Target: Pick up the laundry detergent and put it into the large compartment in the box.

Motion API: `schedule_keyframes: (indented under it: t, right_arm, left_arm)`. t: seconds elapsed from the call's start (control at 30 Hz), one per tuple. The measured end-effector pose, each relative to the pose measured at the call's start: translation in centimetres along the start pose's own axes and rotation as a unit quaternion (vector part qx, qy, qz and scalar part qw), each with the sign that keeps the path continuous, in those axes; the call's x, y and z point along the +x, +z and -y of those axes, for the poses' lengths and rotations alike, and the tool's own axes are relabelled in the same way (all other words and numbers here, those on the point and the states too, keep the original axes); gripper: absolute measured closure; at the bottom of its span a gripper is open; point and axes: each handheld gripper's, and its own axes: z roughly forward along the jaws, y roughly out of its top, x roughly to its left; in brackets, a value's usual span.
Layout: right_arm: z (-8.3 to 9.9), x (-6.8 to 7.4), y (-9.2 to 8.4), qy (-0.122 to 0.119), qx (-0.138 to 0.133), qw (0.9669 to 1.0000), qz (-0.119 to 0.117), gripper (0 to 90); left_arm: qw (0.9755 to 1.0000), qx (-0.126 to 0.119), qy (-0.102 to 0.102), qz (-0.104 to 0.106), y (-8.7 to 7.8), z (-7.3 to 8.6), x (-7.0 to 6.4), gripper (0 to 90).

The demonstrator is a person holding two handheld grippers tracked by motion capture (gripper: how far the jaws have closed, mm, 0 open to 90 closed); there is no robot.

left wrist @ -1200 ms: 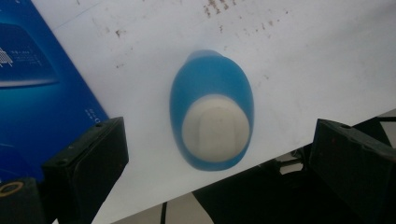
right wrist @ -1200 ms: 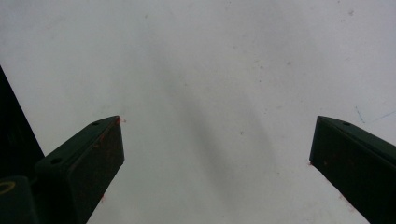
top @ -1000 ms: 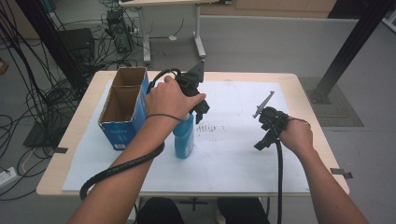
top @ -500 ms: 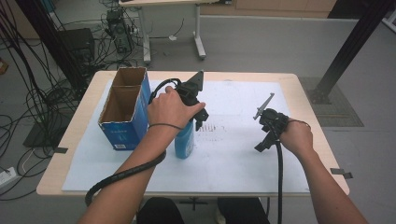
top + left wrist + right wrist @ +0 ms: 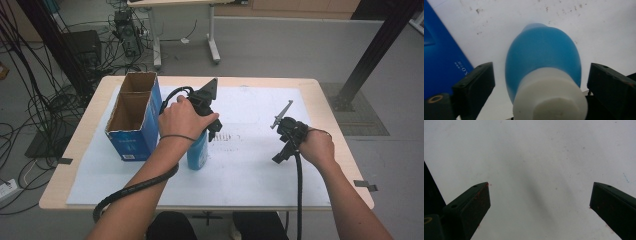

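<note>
A blue bottle [image 5: 197,152] with a white cap [image 5: 550,97] stands upright on the white sheet beside the box. My left gripper [image 5: 205,127] points down over its top. In the left gripper view my left gripper [image 5: 541,72] has the bottle [image 5: 544,50] between its jaws. The jaws have just been closing, but a gap still shows on each side of the cap. My right gripper [image 5: 282,150] rests low over the sheet to the right. In the right gripper view my right gripper [image 5: 540,187] stands wide open with bare sheet between its jaws.
An open-topped blue cardboard box [image 5: 127,145] stands left of the bottle, close to it, and shows as a blue wall [image 5: 441,55] in the left gripper view. A white sheet [image 5: 250,170] covers most of the wooden table [image 5: 80,150]. Cables trail from both grippers toward the front edge.
My left hand has sunk a little onto the bottle's top. The right hand has stayed where it was.
</note>
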Motion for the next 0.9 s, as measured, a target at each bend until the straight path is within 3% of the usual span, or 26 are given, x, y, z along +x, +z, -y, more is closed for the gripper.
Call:
schedule_keyframes:
  t: [0.43, 0.9]
  right_arm:
    - [0.23, 0.03, -0.05, 0.0, -0.002, 1.0, 0.002, 3.1]
    - [0.42, 0.08, -0.16, 0.0, -0.003, 1.0, 0.004, 3.1]
  left_arm:
    - [0.9999, 0.003, -0.009, -0.011, 0.08, -0.39, -0.32, 24.2]
    - [1.0, 0.002, -0.008, -0.006, 0.02, -0.38, -0.25, 36.2]
